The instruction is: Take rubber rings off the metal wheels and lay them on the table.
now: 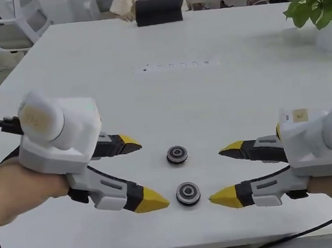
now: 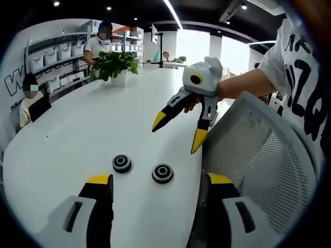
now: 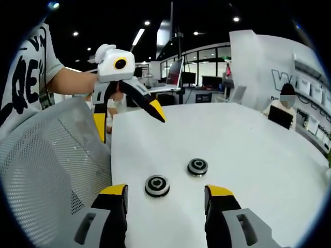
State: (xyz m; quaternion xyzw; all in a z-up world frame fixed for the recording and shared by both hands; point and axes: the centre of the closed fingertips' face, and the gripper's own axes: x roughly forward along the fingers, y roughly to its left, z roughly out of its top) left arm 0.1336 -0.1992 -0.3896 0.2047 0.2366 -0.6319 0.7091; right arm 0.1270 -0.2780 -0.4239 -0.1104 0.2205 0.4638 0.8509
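My left claw (image 1: 152, 174) and right claw (image 1: 216, 175) gape wide, empty. The near wheel (image 1: 188, 193) looks heavy and slick; I'd pinch its soft, stretchy rubber ring (image 1: 178, 194) at the rim

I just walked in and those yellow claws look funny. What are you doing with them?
A person holds a white two-jaw gripper with yellow tips in each hand over a white table. The left gripper and the right gripper point at each other, both open and holding nothing. Between them lie two small round metal wheels, the nearer wheel and the farther wheel. Their black rubber rings are not off yet.
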